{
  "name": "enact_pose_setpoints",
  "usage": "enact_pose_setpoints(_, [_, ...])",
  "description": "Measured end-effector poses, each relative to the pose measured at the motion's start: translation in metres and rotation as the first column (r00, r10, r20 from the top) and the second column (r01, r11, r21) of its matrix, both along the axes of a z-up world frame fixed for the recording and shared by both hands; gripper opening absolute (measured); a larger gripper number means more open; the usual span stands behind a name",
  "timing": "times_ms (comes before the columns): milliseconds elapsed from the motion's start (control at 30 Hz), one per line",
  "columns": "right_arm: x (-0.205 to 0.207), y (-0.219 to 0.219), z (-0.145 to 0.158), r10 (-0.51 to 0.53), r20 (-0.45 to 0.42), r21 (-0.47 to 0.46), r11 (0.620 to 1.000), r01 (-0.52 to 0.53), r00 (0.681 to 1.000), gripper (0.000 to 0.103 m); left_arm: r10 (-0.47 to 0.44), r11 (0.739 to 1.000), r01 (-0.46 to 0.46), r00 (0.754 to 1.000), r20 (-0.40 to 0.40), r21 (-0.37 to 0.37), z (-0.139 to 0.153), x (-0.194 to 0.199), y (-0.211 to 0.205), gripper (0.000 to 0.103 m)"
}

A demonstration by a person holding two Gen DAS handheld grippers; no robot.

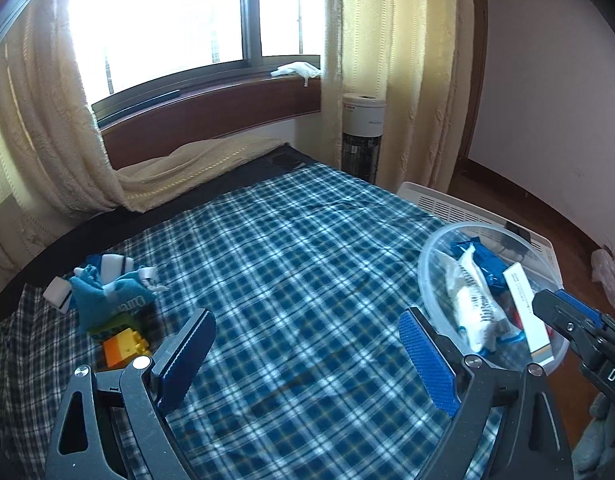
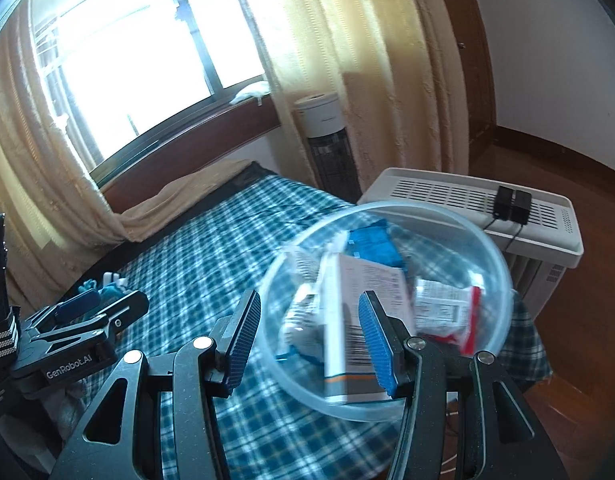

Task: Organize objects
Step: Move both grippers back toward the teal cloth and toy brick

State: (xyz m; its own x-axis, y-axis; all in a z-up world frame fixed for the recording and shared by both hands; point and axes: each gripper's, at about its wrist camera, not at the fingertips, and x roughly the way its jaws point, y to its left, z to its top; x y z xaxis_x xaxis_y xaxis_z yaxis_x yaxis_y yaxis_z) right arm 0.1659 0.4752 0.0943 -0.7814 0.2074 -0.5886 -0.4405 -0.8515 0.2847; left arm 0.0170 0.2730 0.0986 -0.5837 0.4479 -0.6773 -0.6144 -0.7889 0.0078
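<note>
Left wrist view. Fingers [image 1: 195, 344] of the left gripper [image 1: 307, 346]: spread wide, blue ribbed pads facing each other, nothing between them but plaid cloth. Broad open stretch of the blue-and-white plaid bedspread [image 1: 291, 248] ahead, up to the dark bare mattress edge and a cream curtain [image 1: 43, 152] pooled on it. Left of the fingers: a small pile of teal cloth [image 1: 103, 294] with partial mirrored white lettering, white pieces, and an orange-and-yellow toy brick [image 1: 125, 346]. Right: clear plastic bowl [image 1: 429, 280] near the bed's right edge, holding a blue packet, a white wrapped item and a white carton. The right gripper [image 1: 567, 312] reaches in just beside the bowl's rim; letters "DAS" readable on its body.

Right wrist view. Fingers [image 2: 243, 332] of the right gripper [image 2: 307, 336]: apart, straddling the bowl's near rim; the left pad sits outside the wall, the right pad over the inside in front of the white carton [image 2: 363, 312], which carries a barcode and fine print too blurred to read. Whether the pads touch the rim cannot be told. The bowl [image 2: 495, 256] sits at the bed's corner, close to a white slotted appliance [image 2: 447, 196] with two black blocks on top. The left gripper [image 2: 77, 304] at far left reads "GenRobot.AI". Window, tower fan [image 2: 327, 136], wooden floor beyond.
</note>
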Motion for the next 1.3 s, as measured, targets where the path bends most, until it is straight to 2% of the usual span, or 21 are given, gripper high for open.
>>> enact_pose_setpoints(367, [-0.039,-0.045,-0.001,0.112,0.014,0.004,0.994,-0.112,0.994,0.053,0.180,0.983,-0.181,0.983,0.037,0.031,-0.002,-0.056,-0.072,0.095])
enact_pose_setpoints(600, [-0.069,-0.085,-0.012,0.218,0.042,-0.009,0.976,-0.217,0.975,0.053,0.256,0.966,-0.257,0.966,0.035,0.035,0.000,-0.081,-0.110,0.095])
enact_pose_setpoints(867, [-0.098,-0.124,-0.023,0.313,0.072,-0.025,0.950,-0.312,0.947,0.053,0.327,0.940,-0.332,0.942,0.075,0.072,0.000,-0.106,-0.148,0.095])
enact_pose_setpoints(1100, [-0.132,-0.163,-0.030,0.423,0.104,-0.037,0.906,-0.422,0.900,0.053,0.387,0.917,-0.390,0.920,0.060,0.080,0.005,-0.121,-0.172,0.095])
enact_pose_setpoints(1300, [-0.167,-0.198,-0.041,0.514,0.143,-0.052,0.857,-0.512,0.846,0.053,0.417,0.901,-0.422,0.906,0.073,0.097,0.009,-0.131,-0.190,0.095])
